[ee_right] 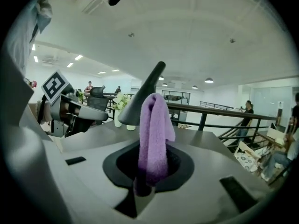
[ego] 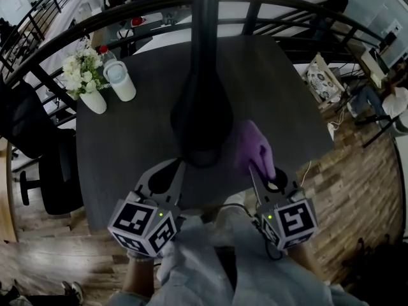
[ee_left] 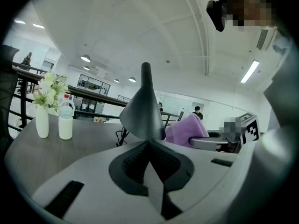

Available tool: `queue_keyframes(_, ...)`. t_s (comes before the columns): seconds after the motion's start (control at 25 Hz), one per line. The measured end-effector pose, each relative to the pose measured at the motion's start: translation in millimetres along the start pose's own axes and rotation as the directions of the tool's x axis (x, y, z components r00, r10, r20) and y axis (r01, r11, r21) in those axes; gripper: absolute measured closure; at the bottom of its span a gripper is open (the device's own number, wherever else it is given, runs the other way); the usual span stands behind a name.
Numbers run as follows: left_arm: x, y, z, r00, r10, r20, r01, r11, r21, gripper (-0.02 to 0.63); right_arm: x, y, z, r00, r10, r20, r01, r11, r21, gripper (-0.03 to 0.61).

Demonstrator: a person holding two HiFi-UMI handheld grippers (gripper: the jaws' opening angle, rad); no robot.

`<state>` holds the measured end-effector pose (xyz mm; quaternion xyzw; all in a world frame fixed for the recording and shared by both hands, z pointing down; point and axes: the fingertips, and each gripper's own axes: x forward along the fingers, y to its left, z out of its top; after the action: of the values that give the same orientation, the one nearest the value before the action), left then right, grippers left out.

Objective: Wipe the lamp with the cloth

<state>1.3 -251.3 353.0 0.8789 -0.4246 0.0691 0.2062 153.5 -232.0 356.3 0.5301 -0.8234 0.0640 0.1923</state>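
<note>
A black lamp (ego: 199, 116) with a wide dark shade stands in the middle of the dark table (ego: 121, 164); its pole rises toward the railing. My left gripper (ego: 177, 168) is at the shade's near left rim, and in the left gripper view its jaws meet on the shade's edge (ee_left: 142, 113). Just right of the shade, my right gripper (ego: 260, 169) is shut on a purple cloth (ego: 253, 146). The cloth (ee_right: 154, 129) stands up from the right gripper's jaws, with the lamp (ee_right: 140, 99) right behind it. It also shows beside the shade as the cloth (ee_left: 184, 129).
A white vase of white flowers (ego: 86, 78) and a white bottle (ego: 121, 81) stand at the table's far left. A black railing (ego: 274, 14) curves behind the table. A dark office chair (ego: 38, 164) is on the wooden floor at left. The table's near edge lies under my grippers.
</note>
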Motion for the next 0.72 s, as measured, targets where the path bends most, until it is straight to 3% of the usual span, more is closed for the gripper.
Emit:
queue_keyframes(0.2, 5, -2, -4, 1.000, -0.007, -0.007, 0.007, 1.000, 0.011, 0.601, 5, -12, -16, 0.999, -0.029, -0.016, 0.029, 0.999, 0.044, 0.528)
queue_keyframes(0.72, 4, -1, -3, 1.000, 0.018, -0.020, -0.018, 1.000, 0.013, 0.601, 18, -11, -17, 1.000, 0.003, -0.008, -0.002, 0.996, 0.092, 0.528)
